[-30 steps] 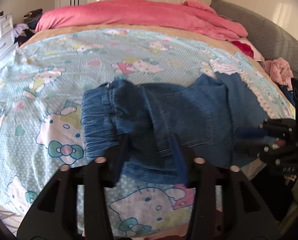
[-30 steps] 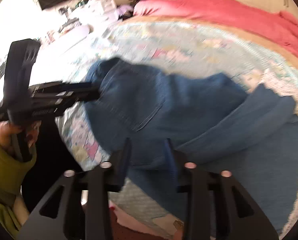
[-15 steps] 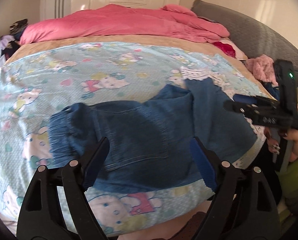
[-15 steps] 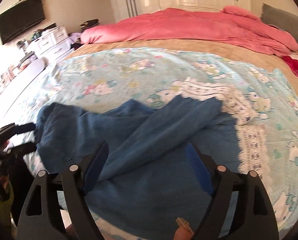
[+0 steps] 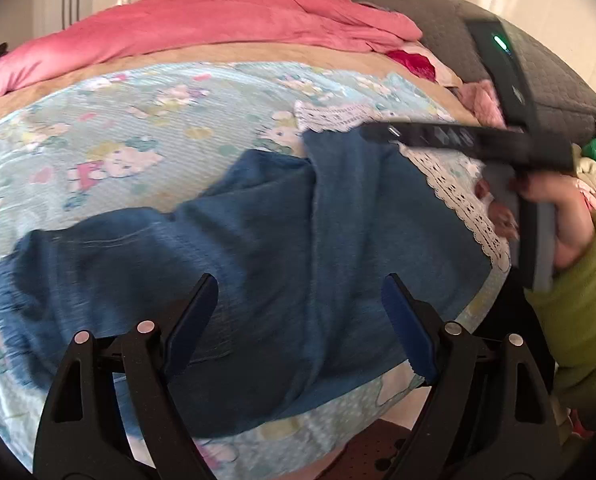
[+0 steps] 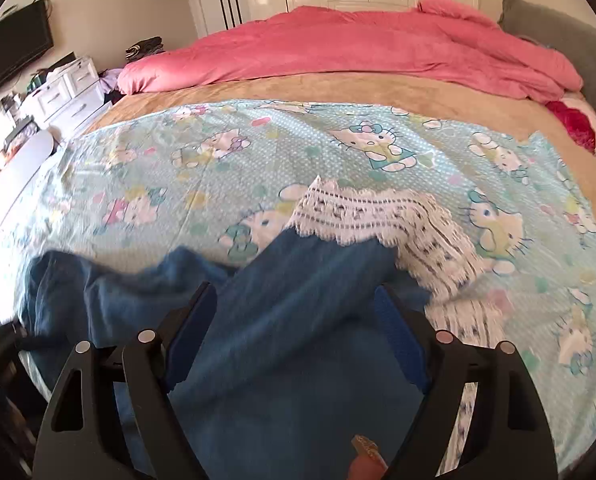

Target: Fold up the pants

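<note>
On cartoon-cat sheet (image 6: 377, 144), unlabelled blue pants (image 5: 258, 248).

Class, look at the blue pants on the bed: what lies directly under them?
The pants lie on a light-blue cartoon-cat sheet, with white lace trim showing beyond the leg ends. Whatever is beneath the denim itself is covered.

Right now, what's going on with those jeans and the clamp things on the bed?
A person holds a two-finger gripper in each hand, folding blue jeans laid on a cartoon-print sheet. The left gripper and right gripper are both open and grip nothing; the jeans lie loose and rumpled under them, one leg crossed over the rest. A pink duvet is heaped behind.
</note>
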A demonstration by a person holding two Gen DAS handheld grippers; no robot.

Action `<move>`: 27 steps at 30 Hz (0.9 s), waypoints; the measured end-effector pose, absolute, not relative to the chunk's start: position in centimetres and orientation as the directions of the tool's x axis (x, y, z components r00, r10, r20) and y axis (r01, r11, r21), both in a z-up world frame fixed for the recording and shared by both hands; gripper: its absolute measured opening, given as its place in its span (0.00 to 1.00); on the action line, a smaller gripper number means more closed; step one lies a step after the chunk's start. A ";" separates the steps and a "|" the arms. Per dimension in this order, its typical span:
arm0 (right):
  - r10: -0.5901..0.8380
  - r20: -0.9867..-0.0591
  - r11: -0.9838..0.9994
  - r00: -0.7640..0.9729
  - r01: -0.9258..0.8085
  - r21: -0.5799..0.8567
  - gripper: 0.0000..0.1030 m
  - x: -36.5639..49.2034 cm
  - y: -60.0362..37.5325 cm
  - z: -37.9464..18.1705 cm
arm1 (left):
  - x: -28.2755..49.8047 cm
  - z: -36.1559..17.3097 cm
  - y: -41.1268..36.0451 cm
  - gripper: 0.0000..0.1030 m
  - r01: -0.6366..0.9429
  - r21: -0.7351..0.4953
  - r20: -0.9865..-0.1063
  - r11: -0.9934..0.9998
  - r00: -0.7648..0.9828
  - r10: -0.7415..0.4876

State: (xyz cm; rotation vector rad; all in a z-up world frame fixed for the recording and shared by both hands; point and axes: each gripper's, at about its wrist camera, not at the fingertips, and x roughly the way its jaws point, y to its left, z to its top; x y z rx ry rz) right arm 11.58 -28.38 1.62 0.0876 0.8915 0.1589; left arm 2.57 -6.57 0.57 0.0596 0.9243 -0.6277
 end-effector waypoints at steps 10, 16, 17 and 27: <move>0.119 -0.817 0.992 0.564 -0.043 0.114 0.78 19.4 -28.3 -0.5 | 5.0 -1.6 -10.1 0.75 0.556 -0.263 -0.778 0.789 0.361 -0.514; 0.054 -0.836 0.999 0.546 -0.023 0.049 0.78 22.8 -27.2 -1.5 | 6.2 -2.7 -10.9 0.75 0.532 -0.299 -0.777 0.792 0.347 -0.526; 0.055 -0.835 0.998 0.547 -0.038 0.041 0.78 23.3 -26.8 -1.6 | 6.3 -2.8 -11.0 0.75 0.529 -0.303 -0.777 0.792 0.345 -0.527; -0.013 -0.884 1.000 0.467 0.028 0.000 0.78 27.2 -26.2 -4.3 | 7.1 -3.7 -11.1 0.57 0.516 -0.312 -0.773 0.798 0.351 -0.529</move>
